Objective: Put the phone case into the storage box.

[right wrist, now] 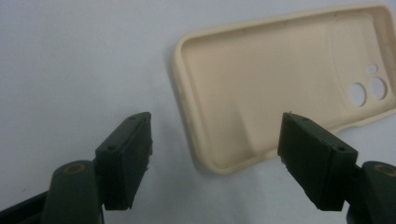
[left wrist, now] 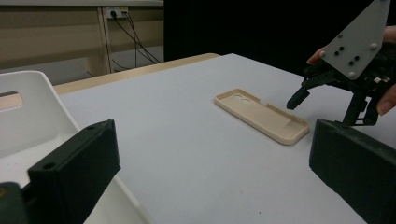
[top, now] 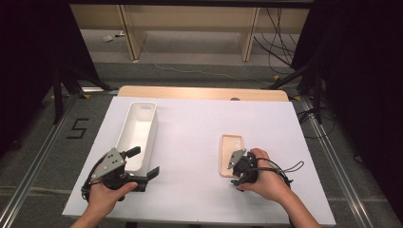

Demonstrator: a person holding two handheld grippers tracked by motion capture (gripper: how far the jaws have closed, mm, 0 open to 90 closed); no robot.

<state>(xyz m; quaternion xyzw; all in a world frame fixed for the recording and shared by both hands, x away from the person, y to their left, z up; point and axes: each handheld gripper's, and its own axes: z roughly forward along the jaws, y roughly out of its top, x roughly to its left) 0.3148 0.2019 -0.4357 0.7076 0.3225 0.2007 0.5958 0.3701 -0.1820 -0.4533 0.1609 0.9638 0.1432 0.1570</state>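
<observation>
The right gripper (top: 239, 167) hangs just over the near end of a beige phone case (top: 231, 155), its black jaws spread wide with nothing pressed between them; in the right gripper view the case's near corner lies below the gap. The left gripper (top: 142, 164) sits low at the near end of a white bin (top: 138, 128), jaws likewise apart and empty. The case lies flat, open side up, on the right half of a white tabletop (top: 190, 142), well apart from the bin on the left. It looks like soft matte rubber, with rounded corners, a raised rim and round camera holes at its far end. The bin is a long, narrow plastic trough with smooth walls and a handle slot in one end. A pale wood edge (top: 204, 92) shows beyond the white sheet. Around the table lies grey floor (top: 43, 142) marked with a black "5" (top: 77, 128); metal rails, black tripod legs, loose cables and light wooden furniture (top: 190, 28) stand behind, flanked by dark curtains.
</observation>
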